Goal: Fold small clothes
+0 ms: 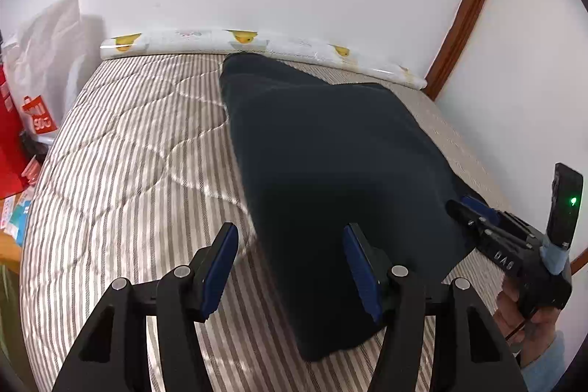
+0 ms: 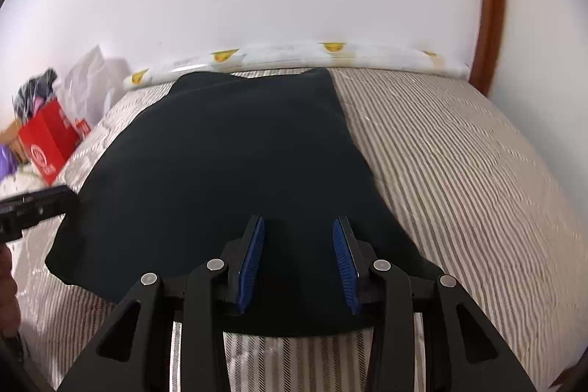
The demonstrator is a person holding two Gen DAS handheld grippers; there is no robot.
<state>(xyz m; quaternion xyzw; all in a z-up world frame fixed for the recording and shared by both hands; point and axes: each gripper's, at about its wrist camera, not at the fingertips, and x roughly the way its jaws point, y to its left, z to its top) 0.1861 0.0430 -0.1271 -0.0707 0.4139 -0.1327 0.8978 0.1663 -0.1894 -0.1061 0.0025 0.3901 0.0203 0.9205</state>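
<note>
While the dark garment [image 1: 330, 153] lies spread flat on the striped quilt [image 1: 121, 149], reaching back almost to the duck-print roll [image 1: 235, 39] at the wall, both my claws hover over its near hem. My left gripper [image 1: 290, 267] gapes wide and holds nothing; my right gripper [image 2: 298, 263] is parted too, also empty. I judge the cloth soft, light and limp, so it should sag unless pinched at the near corners, right at the hem. Only the left view shows the right claw from outside, low at the garment's edge; only the right view shows the red box [image 2: 47, 142].
</note>
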